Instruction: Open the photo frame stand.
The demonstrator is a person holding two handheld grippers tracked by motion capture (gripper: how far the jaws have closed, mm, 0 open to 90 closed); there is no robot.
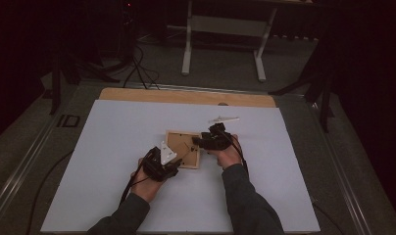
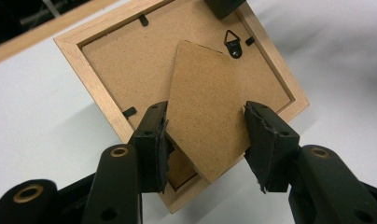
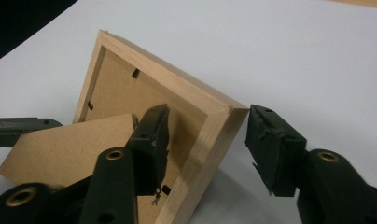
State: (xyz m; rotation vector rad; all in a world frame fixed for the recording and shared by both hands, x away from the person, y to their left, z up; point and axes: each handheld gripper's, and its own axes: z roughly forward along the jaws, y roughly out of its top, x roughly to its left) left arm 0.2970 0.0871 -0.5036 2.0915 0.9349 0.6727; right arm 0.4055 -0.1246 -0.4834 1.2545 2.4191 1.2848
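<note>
Dim room, white table sheet (image 1: 112,161) lying over a wooden board; picture frame (image 1: 183,149) resting face down near the middle, left gripper (image 1: 162,165) at its near-left corner, right gripper (image 1: 211,139) at its right edge. Left gripper view: jaws standing apart, flanking the frame's cardboard stand (image 2: 207,112), not clamping it. Right gripper view: jaws gaping around the frame's corner (image 3: 224,114), one inside the recess, one outside, nothing being gripped.
</note>
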